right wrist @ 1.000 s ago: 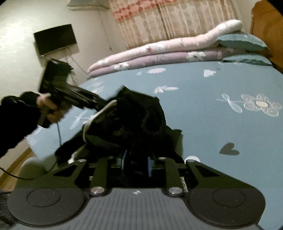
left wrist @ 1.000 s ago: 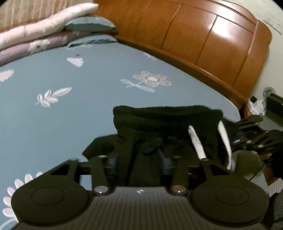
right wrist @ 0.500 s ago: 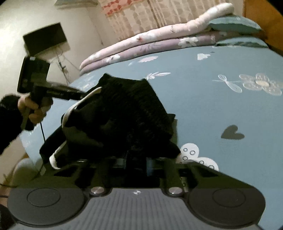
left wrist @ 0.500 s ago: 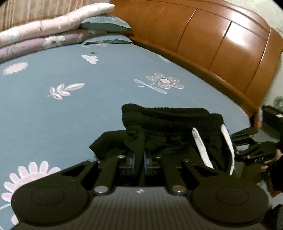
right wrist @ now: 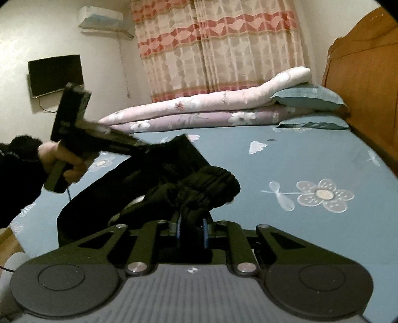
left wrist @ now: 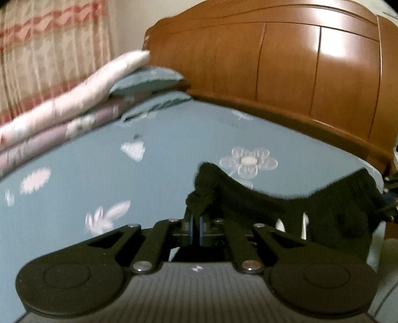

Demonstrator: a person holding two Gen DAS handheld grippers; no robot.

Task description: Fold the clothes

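Black trousers (left wrist: 261,201) with a ribbed waistband and white side stripes hang stretched between both grippers above the blue flowered bed sheet (left wrist: 161,154). My left gripper (left wrist: 196,224) is shut on one bunched end of the waistband. My right gripper (right wrist: 191,229) is shut on the other bunched end of the black trousers (right wrist: 206,183). In the right wrist view the left gripper (right wrist: 139,146) shows at the far end of the waistband, held by a hand (right wrist: 62,159). In the left wrist view the right gripper shows only as dark parts at the right edge.
A wooden headboard (left wrist: 311,74) borders the bed. Rolled pink and purple quilts (right wrist: 211,109) and blue pillows (right wrist: 308,99) lie along the far side by a curtain (right wrist: 219,44). A wall television (right wrist: 54,74) and an air conditioner (right wrist: 99,20) are on the left wall.
Both grippers have risen and moved apart, so the bunched trousers are now pulled out along the waistband and lifted off the bed. Both views tilt upward.
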